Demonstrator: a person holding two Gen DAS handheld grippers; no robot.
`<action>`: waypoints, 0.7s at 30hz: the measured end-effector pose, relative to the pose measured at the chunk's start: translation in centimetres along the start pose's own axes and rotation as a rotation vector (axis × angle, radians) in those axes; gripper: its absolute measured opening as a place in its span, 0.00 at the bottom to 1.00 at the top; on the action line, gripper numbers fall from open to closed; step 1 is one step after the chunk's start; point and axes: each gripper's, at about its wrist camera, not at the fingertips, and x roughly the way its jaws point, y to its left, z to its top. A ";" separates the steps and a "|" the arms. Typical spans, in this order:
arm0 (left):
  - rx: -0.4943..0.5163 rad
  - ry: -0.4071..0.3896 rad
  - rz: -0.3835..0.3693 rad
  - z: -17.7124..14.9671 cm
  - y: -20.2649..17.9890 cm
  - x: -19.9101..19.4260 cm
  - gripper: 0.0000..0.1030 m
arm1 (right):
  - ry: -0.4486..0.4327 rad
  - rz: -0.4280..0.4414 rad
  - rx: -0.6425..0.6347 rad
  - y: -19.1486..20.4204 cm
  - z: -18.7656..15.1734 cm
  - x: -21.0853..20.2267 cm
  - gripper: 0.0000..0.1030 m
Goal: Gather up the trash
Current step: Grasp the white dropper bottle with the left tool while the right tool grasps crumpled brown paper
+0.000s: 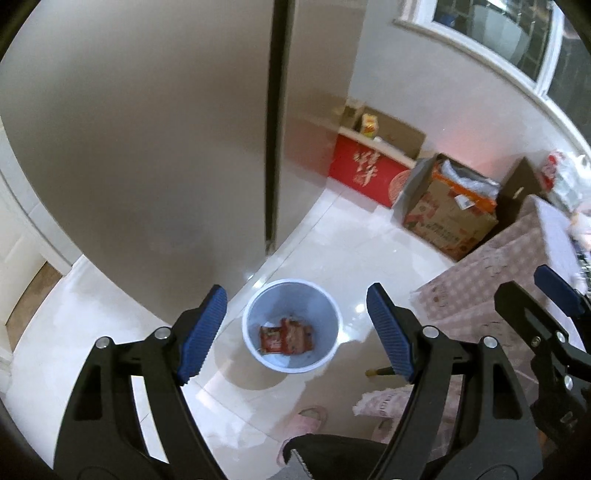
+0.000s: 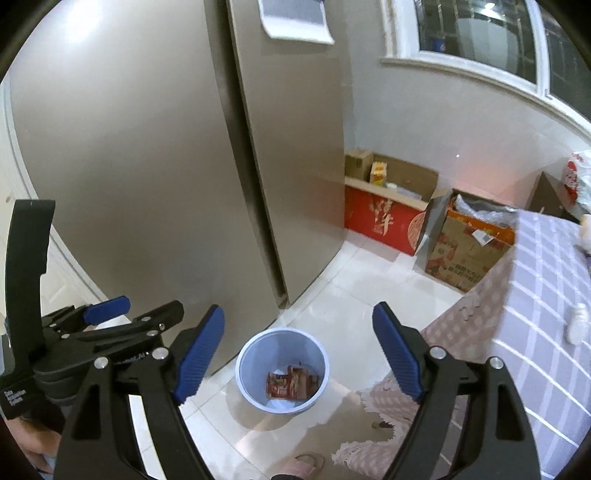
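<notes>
Both tongs (image 1: pixel 295 328) (image 2: pixel 297 350) gaping empty over bin (image 1: pixel 258 314) holding wrappers (image 1: pixel 286 336), wall paper (image 2: pixel 295 18) only in right view

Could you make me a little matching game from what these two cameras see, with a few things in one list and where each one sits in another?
Things:
1. red snack wrappers
2. pale blue bin
3. yellow carton
4. checked tablecloth

Places:
A. standing in the open cardboard box on top of the red box by the wall
B. draped over the table at the right
C. lying at the bottom of the bin
D. on the white tiled floor, next to the tall grey cabinet

Pairs: 1-C, 2-D, 3-A, 4-B
</notes>
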 end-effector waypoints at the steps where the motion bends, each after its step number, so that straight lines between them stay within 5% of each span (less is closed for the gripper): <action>1: 0.009 -0.011 -0.010 0.1 -0.5 -0.8 0.75 | -0.011 -0.004 0.005 -0.4 0.0 -0.8 0.78; 10: 0.177 -0.080 -0.159 -2.1 -10.8 -6.8 0.75 | -0.114 -0.122 0.188 -9.3 -2.6 -11.2 0.82; 21: 0.421 -0.071 -0.329 -5.2 -27.2 -7.9 0.75 | -0.152 -0.426 0.442 -24.8 -9.0 -20.6 0.91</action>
